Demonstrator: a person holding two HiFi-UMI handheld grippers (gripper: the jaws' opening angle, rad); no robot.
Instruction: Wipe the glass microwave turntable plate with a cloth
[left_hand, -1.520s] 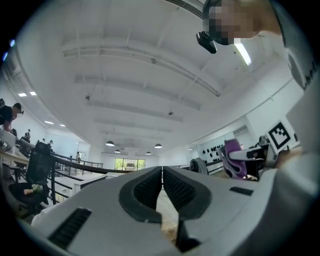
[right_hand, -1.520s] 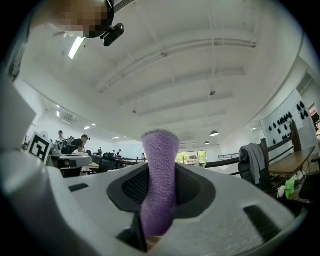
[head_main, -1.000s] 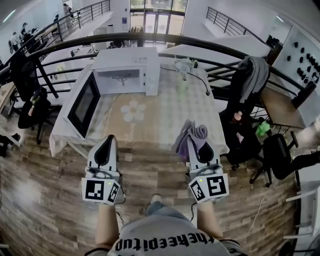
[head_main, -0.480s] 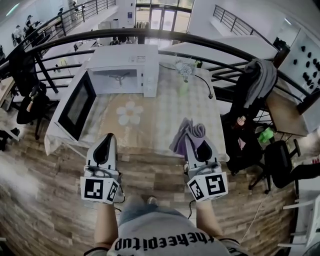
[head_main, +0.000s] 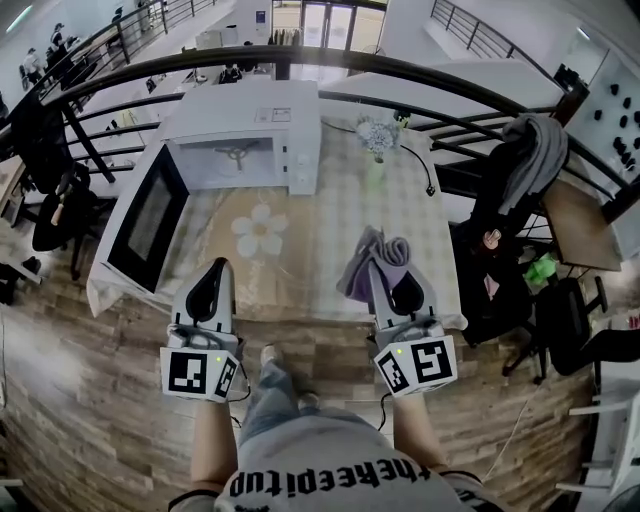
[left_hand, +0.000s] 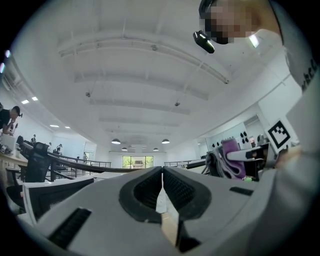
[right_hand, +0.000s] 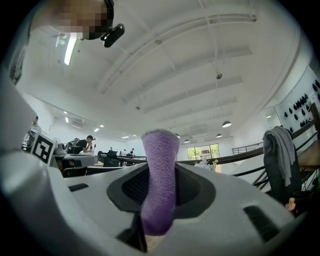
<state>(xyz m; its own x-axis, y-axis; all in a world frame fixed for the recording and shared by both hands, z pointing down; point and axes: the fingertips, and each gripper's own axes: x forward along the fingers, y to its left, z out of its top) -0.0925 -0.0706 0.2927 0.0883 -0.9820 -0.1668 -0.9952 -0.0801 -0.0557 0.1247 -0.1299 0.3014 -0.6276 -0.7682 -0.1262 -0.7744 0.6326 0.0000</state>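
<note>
A white microwave (head_main: 255, 120) stands at the back of the table, its door (head_main: 148, 218) swung open to the left. Inside its cavity (head_main: 238, 160) I see only a small roller ring; I cannot make out the glass plate. My right gripper (head_main: 384, 274) is shut on a purple cloth (head_main: 376, 254) over the table's front right; the cloth (right_hand: 160, 170) stands up between its jaws. At the front edge to the left, my left gripper (head_main: 216, 266) is shut on nothing, and its jaws (left_hand: 161, 176) meet.
The table (head_main: 330, 220) wears a checked cover with a white flower print (head_main: 260, 230). A vase of flowers (head_main: 377, 145) and a black cable (head_main: 425, 170) sit at the back right. A chair draped with a grey jacket (head_main: 525, 150) stands on the right, a railing (head_main: 300, 62) behind.
The person has stepped closer, so the table and microwave sit nearer in the head view. Both grippers keep their pose, the right one still holding the cloth.
</note>
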